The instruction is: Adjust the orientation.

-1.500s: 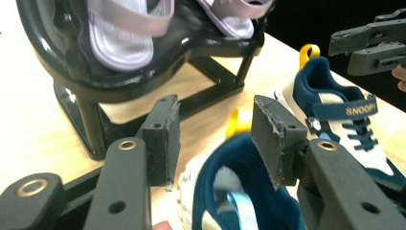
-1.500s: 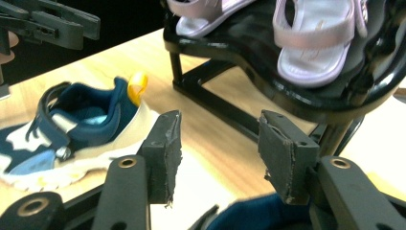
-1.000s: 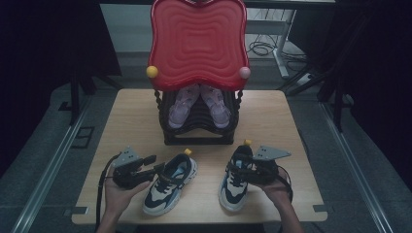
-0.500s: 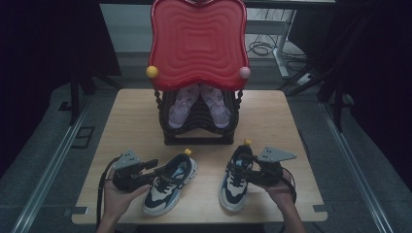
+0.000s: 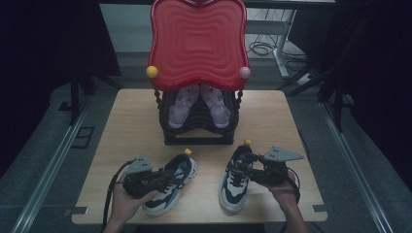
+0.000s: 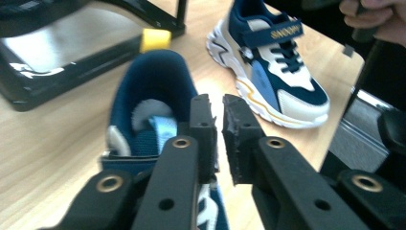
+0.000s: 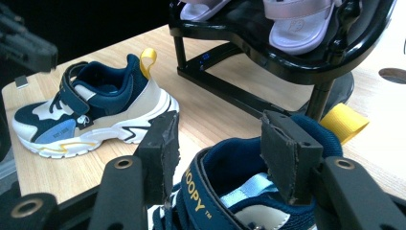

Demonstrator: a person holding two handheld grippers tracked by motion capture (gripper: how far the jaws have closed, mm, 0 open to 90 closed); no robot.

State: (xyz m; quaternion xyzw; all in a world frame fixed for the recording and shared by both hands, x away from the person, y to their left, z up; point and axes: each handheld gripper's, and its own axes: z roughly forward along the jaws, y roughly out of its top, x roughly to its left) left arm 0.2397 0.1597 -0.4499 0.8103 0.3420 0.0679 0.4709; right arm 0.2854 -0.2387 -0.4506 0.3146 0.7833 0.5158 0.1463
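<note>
The left gripper [image 5: 167, 174] lies over the left shoe [image 5: 170, 187], and in the left gripper view its 2 jaws stand almost together above the shoe's blue collar, with only a thin slit between them. Whether they pinch the collar edge or tongue cannot be told from here, since the tips hide the contact. Just ahead of this gripper is the shoe's yellow heel loop [image 6: 155, 39], and beyond that the foot of the black rack [image 6: 72, 57].

The right gripper [image 5: 250, 162] sits over the right shoe [image 5: 236, 182]. In the right gripper view its 2 jaws stand well apart, one at each side of the shoe's opening, above the strap with yellow lettering [image 7: 201, 194]; the tips hang over the collar without pressing it. Ahead and to the right of these jaws a yellow loop [image 7: 343, 122] sticks out from the heel.

Both shoes rest on the table [image 5: 291, 126], toes toward the person, heels toward the rack [image 5: 199, 133]. Farther ahead of both grippers, 2 pale sandals [image 5: 183, 104] lean on the rack under a red wavy panel [image 5: 197, 41]
</note>
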